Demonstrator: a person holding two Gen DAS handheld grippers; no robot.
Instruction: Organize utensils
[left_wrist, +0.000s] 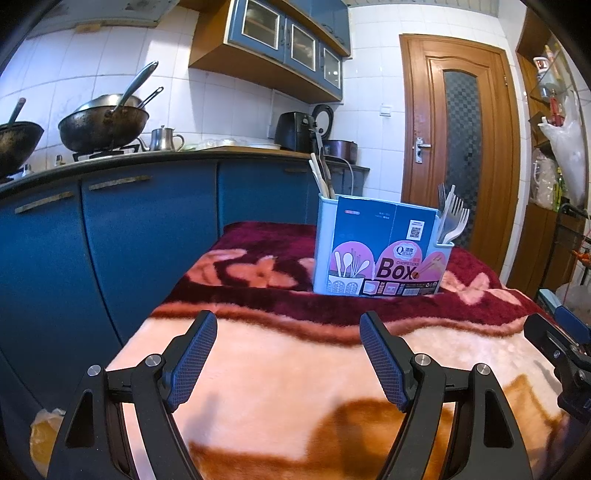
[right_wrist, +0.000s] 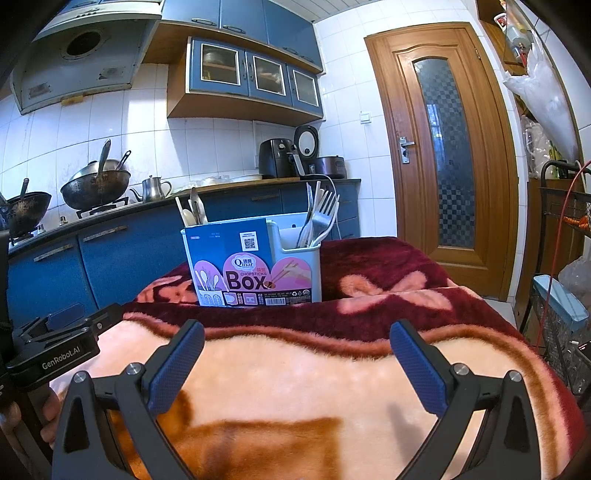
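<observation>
Room: a kitchen with white wall tiles, blue cabinets (left_wrist: 147, 236) below a dark counter, a wooden door (left_wrist: 458, 147) with a patterned glass pane on the right.
Counter: two black woks (left_wrist: 103, 125) on the stove with handles sticking up, a steel kettle (left_wrist: 164, 139), and a black air fryer (right_wrist: 275, 158) further along.
Surface: a plush blanket (left_wrist: 280, 369) in maroon, pink and cream with a flower pattern covers the table in front.
Utensil holder: a pale blue box (left_wrist: 380, 251) stands upright on the maroon part of the blanket, well ahead of both grippers; a printed card on its front reads "Chopsticks Box".
Left compartment: spoons and pale handles (right_wrist: 192, 212) stand up in it.
Right compartment: forks (right_wrist: 321, 218), metal and white, stand tines up.
Left gripper (left_wrist: 288, 358): fingers spread wide, nothing between the blue pads, held low over the cream part of the blanket.
Right gripper (right_wrist: 297, 365): fingers likewise wide apart and holding nothing, over the same cream area.
Side by side: each gripper's black body shows at the edge of the other's view.
Person: fingers of a hand (right_wrist: 48, 413) show beside the left gripper's handle in the right wrist view.
</observation>
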